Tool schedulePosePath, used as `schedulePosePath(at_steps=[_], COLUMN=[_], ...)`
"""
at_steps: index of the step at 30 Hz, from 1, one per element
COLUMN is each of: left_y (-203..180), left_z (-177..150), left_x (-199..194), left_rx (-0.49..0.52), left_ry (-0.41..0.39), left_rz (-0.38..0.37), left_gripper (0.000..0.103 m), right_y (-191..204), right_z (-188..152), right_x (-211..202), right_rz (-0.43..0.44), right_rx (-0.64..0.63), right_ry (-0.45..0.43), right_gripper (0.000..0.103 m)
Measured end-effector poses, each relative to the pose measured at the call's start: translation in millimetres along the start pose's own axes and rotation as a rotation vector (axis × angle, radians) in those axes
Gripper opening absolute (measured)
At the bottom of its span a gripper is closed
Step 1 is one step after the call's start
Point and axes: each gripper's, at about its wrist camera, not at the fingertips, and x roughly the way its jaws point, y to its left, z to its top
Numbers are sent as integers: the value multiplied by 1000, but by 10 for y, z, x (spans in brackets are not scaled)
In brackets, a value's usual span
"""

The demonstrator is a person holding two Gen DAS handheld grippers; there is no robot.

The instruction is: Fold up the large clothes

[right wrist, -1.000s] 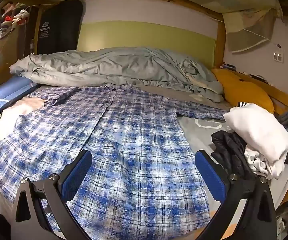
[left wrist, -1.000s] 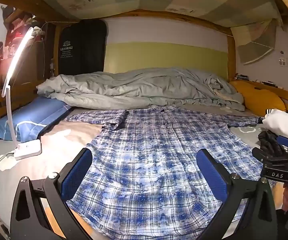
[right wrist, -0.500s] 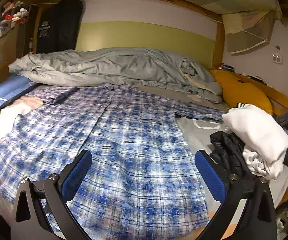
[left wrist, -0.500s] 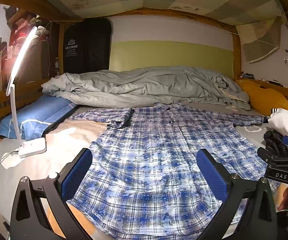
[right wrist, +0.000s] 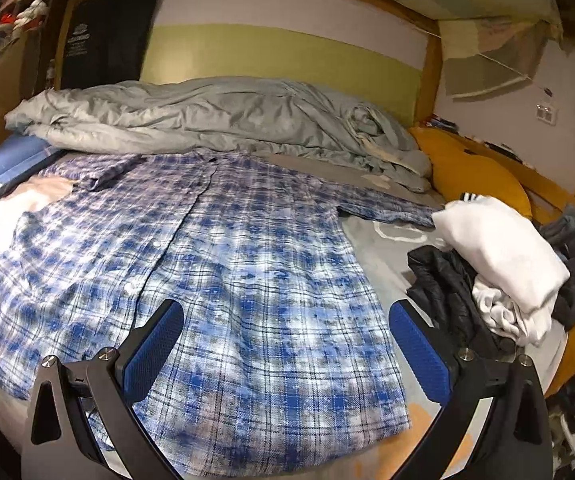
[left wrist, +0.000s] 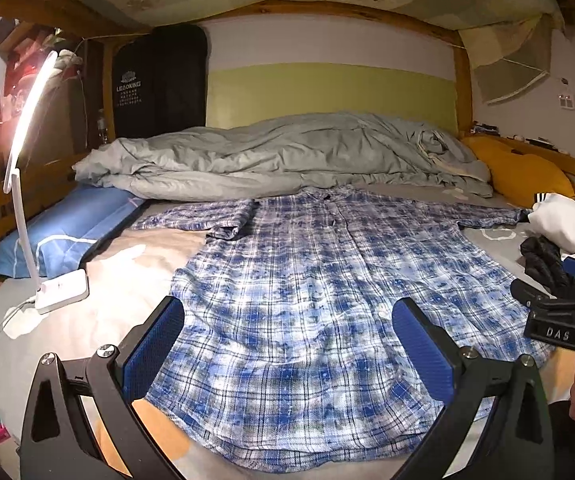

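A lower bunk bed (left wrist: pixel 135 292) with a wooden frame fills both views, lit warmly from one side. Spread flat across its middle is a blue plaid shirt (left wrist: pixel 311 304), buttoned front up, collar toward the far wall and hem toward the cameras; one sleeve is doubled back on itself at the far left, the other is stretched out to the right.

Both tongs are spread wide and grasp nothing: the left tongs (left wrist: pixel 287 344) hang above the hem, and the right tongs (right wrist: pixel 285 344) hang above the lower right part of the shirt. No fold appears to have been made yet.

A good first fold would probably be made by pinching one side seam at hem and shoulder together, so that the panel is carried over in one straight line to the button strip. Only the top layer's edge should be taken low and cleanly, or the sheet beneath may be dragged up with it. The stretched sleeve should be laid back over the body before the hem is brought up.

Beyond the collar a crumpled grey duvet (left wrist: pixel 279 160) is heaped. In the left view a lit desk lamp (left wrist: pixel 27 184), a blue pillow (left wrist: pixel 67 228) and the other tool in a hand are shown. In the right view the pile of clothes (right wrist: pixel 495 264) just beside the shirt's right edge is seen far more fully.
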Motion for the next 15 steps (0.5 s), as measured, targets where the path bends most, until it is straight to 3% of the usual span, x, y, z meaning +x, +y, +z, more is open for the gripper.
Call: schedulePosePath(at_steps=[4,15], left_y=[60,222], left_z=[-8,-14], left_x=[12,47], left_rx=[-25,-92], left_ry=[14,33], left_rz=[1,-10], left_gripper=[103,103], right_y=[-55,-52], right_z=[-2,1], right_x=[65,16], right_rz=[-10,19], right_rx=[33,40], right_ry=[37,21], right_gripper=[103,103])
